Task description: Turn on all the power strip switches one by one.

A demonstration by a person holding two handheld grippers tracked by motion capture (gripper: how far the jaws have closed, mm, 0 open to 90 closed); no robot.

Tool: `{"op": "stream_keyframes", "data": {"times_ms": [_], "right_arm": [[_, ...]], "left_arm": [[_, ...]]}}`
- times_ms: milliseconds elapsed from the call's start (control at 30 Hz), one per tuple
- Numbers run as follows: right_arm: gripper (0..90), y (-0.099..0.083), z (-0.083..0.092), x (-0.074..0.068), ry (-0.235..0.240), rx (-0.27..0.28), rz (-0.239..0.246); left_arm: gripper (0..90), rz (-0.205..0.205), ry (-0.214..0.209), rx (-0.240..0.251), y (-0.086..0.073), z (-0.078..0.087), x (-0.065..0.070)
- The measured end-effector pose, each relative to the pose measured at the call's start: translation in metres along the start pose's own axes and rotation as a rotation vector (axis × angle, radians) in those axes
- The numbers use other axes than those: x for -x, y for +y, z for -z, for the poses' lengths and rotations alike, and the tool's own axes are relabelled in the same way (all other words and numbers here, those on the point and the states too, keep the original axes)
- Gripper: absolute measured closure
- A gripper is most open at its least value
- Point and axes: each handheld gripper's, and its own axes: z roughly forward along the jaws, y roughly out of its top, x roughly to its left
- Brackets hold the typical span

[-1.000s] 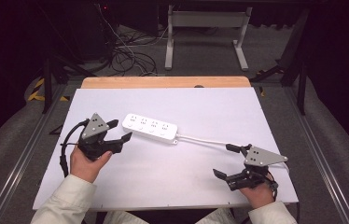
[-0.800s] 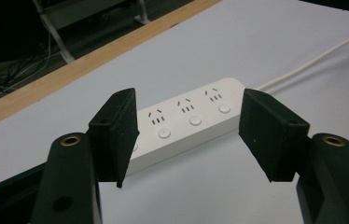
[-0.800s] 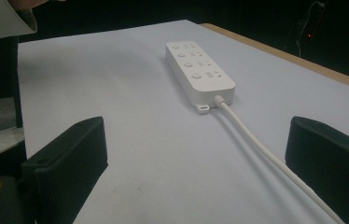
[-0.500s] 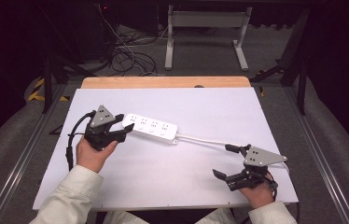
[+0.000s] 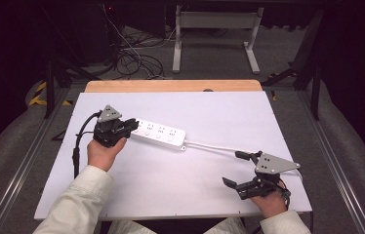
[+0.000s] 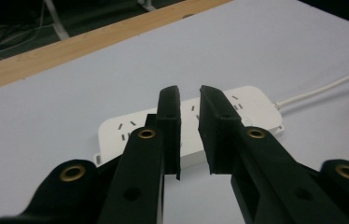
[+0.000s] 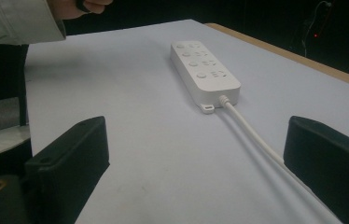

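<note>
You see a smooth white plastic power strip (image 5: 159,135) on a matt white sheet (image 5: 219,112) over a wooden table (image 5: 171,86).

In the left gripper view, the black jaws cover the middle of the power strip (image 6: 252,109), and its cord (image 6: 324,88) runs off the right edge. Whether the left gripper (image 5: 131,125) touches the strip cannot be told. The cord's plug end is out of frame.

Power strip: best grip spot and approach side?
Power strip lies flat, long and narrow, cord leaving its right end. Probably best: pinch across the narrow width at the free left end, coming from the left, where the left gripper sits, jaws just narrowed. Right gripper is open by the cord.
</note>
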Motion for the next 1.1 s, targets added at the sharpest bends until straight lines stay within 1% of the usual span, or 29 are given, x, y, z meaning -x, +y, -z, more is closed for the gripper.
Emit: {"op": "stream_keyframes", "data": {"times_ms": [33,100,133,200,233,267,300,467,500,533,567,633,667,767,800,833,867,933,967,1000,1067,1100], "right_arm": [[8.4,0.0,0.0,0.0,0.007,0.002,0.0],[8.6,0.0,0.0,0.0,0.013,0.002,0.002],[8.6,0.0,0.0,0.0,0.013,0.002,0.002],[8.7,0.0,-0.001,-0.001,0.018,0.0,0.002],[8.8,0.0,-0.001,-0.001,0.019,-0.001,0.003],[9.4,0.0,-0.001,-0.001,0.022,-0.001,0.003],[9.7,0.0,-0.001,-0.001,0.024,0.0,0.003],[10.7,0.0,-0.001,0.0,0.036,0.002,0.001],[10.8,0.0,-0.001,-0.001,0.036,-0.002,0.002],[10.8,0.0,-0.001,-0.001,0.037,-0.002,0.003],[10.8,0.0,-0.001,-0.001,0.037,-0.002,0.003],[10.8,0.0,-0.001,-0.001,0.038,-0.001,0.003],[10.8,0.0,-0.001,-0.001,0.038,-0.002,0.003],[10.9,0.0,-0.001,-0.001,0.039,-0.005,0.001],[10.9,0.0,-0.001,-0.001,0.039,-0.004,0.003],[10.9,0.0,-0.001,-0.001,0.039,-0.004,0.003],[11.0,0.0,-0.001,-0.001,0.039,-0.006,0.0],[11.0,0.0,-0.001,-0.001,0.041,-0.006,0.0],[11.0,0.0,-0.001,-0.001,0.041,-0.006,0.0],[11.0,0.0,-0.001,-0.001,0.042,-0.006,0.0],[10.9,0.0,-0.001,-0.001,0.044,-0.007,0.001],[11.0,0.0,-0.001,-0.001,0.043,-0.008,0.002]], "left_arm": [[82.7,0.011,-0.022,0.005,0.0,-0.001,-0.002],[89.0,0.033,-0.036,0.009,-0.001,-0.005,-0.004],[89.0,0.034,-0.037,0.01,-0.001,-0.006,-0.005],[89.7,0.055,-0.037,-0.001,-0.001,-0.01,-0.008],[89.7,0.051,-0.032,-0.002,-0.002,-0.012,-0.01],[89.7,0.062,-0.033,-0.006,-0.003,-0.015,-0.011],[89.7,0.052,-0.024,-0.011,-0.003,-0.016,-0.013],[89.8,0.048,0.027,-0.04,-0.006,-0.028,-0.017],[89.8,0.045,0.031,-0.043,-0.007,-0.03,-0.018],[89.9,0.043,0.047,-0.05,-0.008,-0.034,-0.019],[89.8,0.043,0.047,-0.05,-0.008,-0.034,-0.019],[89.8,0.042,0.078,-0.063,-0.01,-0.038,-0.021],[89.8,0.045,0.086,-0.073,-0.011,-0.042,-0.022],[89.8,0.025,0.093,-0.098,-0.014,-0.048,-0.024],[89.8,0.031,0.087,-0.099,-0.014,-0.05,-0.024],[89.8,0.024,0.088,-0.103,-0.015,-0.051,-0.025],[89.8,0.028,0.088,-0.114,-0.016,-0.053,-0.026],[89.9,0.043,0.103,-0.133,-0.017,-0.056,-0.029],[89.9,0.053,0.099,-0.139,-0.018,-0.058,-0.03],[89.9,0.075,0.087,-0.147,-0.019,-0.06,-0.033],[89.9,0.094,0.081,-0.166,-0.021,-0.063,-0.037],[89.9,0.101,0.084,-0.175,-0.022,-0.064,-0.037]]}}
